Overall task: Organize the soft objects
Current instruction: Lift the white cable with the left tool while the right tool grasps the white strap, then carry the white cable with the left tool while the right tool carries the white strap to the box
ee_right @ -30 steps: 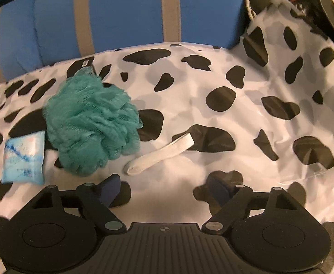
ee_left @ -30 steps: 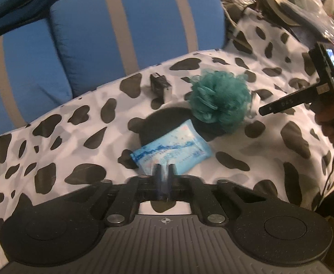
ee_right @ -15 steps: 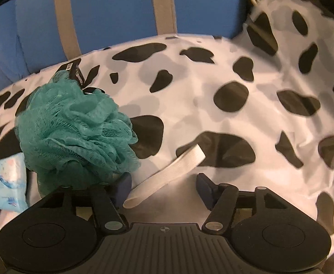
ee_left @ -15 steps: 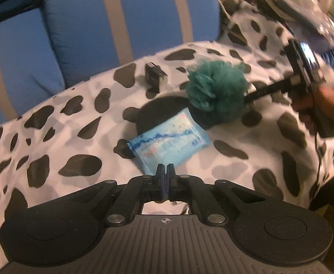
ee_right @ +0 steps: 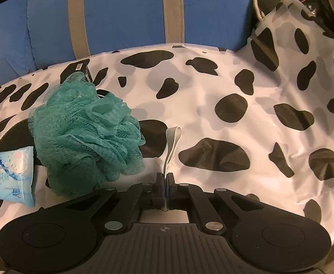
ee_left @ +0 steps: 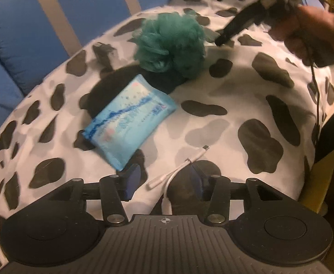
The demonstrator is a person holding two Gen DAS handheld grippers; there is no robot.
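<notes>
ribbon, the flat white fabric loop (ee_right: 172, 146) of the teal mesh bath pouf (ee_right: 84, 137), is what the coming move is judged to turn on. its near end is pinched between the closed jaws of the right gripper (ee_right: 165, 183), and from there it runs up and away in the right wrist view, almost along the line of the fingers, with its free looped end folded over at the far tip. the pouf itself is seen lying on the white cow-spotted plastic sheet (ee_right: 247, 118), to the left of the ribbon and just beside the jaws, its bulk not yet clear of the sheet. the right hand is therefore the nearer one to the pouf, and any pull on the ribbon would be expected to drag the pouf by its far side.

the light blue soft pack of wipes (ee_left: 130, 121) is found ahead and slightly left of the left gripper (ee_left: 164, 178), its long axis slanting from lower left to upper right, one short end pointing toward the pouf (ee_left: 171, 45). the left gripper's jaws are opening, part-spread, and only a thin white adapter cable (ee_left: 178, 171) lies between them, not pressed. the pack is nearest the left jaw; a small shift left is judged necessary to straddle its narrow side. a blue striped cushion (ee_right: 125, 11) is seen behind.
</notes>
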